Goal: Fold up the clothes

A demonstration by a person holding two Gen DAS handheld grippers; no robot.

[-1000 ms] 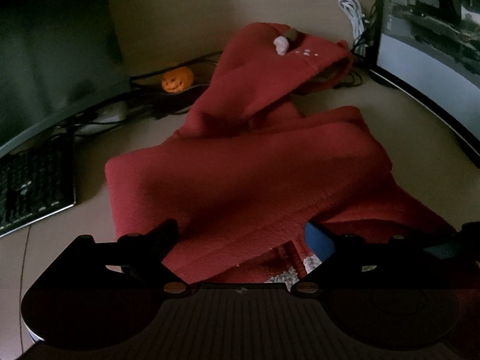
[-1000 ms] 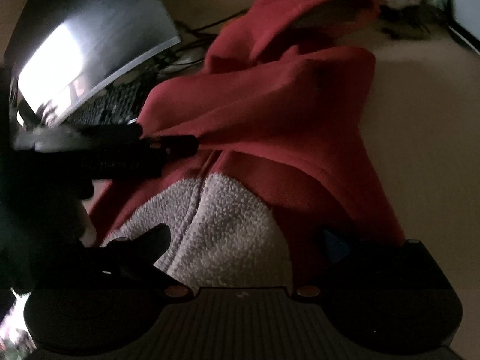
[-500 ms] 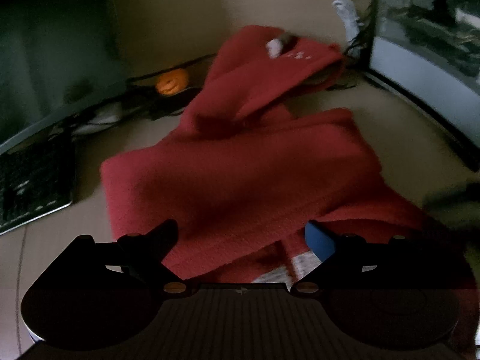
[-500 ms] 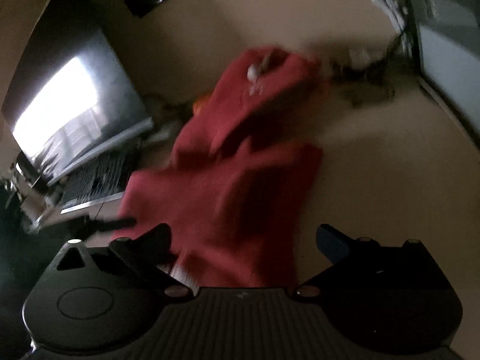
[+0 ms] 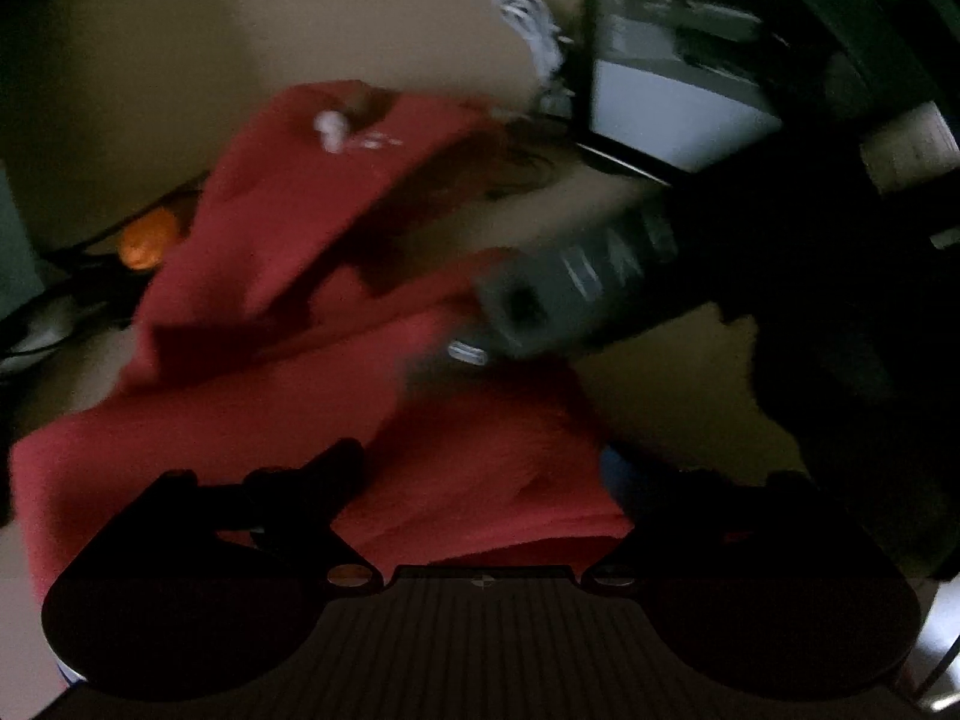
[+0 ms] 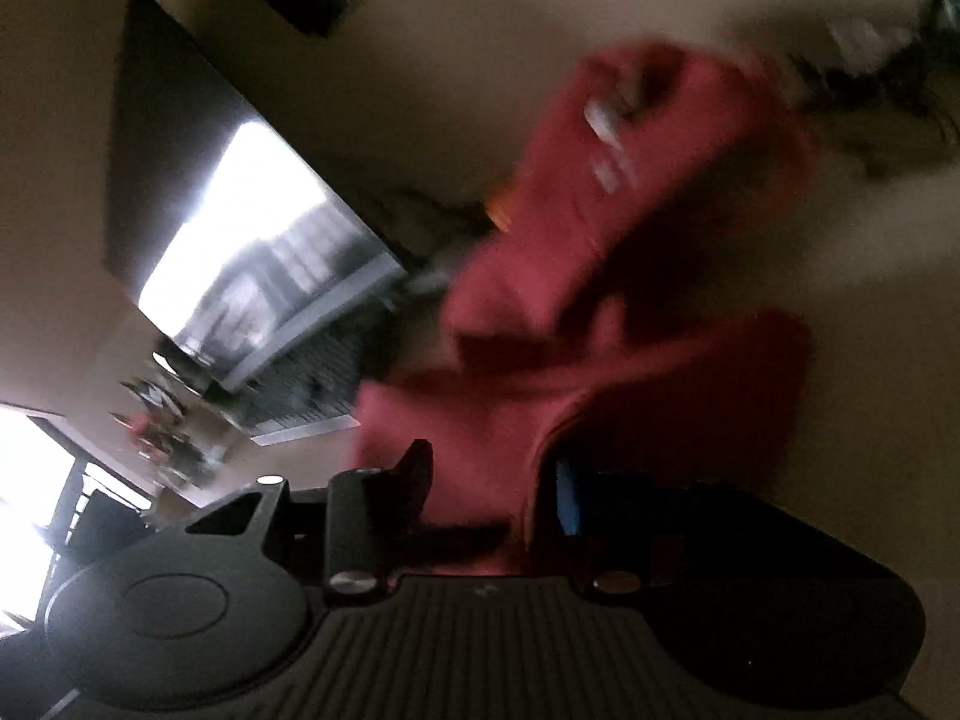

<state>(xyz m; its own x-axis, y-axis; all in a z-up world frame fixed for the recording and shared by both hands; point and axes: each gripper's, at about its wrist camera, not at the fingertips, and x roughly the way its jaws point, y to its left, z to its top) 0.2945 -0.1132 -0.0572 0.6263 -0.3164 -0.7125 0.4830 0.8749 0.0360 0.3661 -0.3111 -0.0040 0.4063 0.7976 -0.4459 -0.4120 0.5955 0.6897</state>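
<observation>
Since half a second ago my right gripper (image 6: 486,480) has swung in over the garment, and it now crosses my left camera as a blurred grey bar. Ahead of both grippers lies a beige desk (image 5: 648,360), with a lit monitor (image 6: 252,240) and keyboard (image 6: 312,396) off to the left of my right gripper, another monitor (image 5: 666,114) to the right of my left one. The red hoodie (image 5: 288,360) lies spread on the desk, hood (image 5: 336,162) farthest away, its near hem under my left gripper (image 5: 480,468). That gripper hovers with jaws wide apart, holding nothing. My right gripper's jaws have narrowed around a fold of red fabric; motion blur stops me judging whether they pinch it.
</observation>
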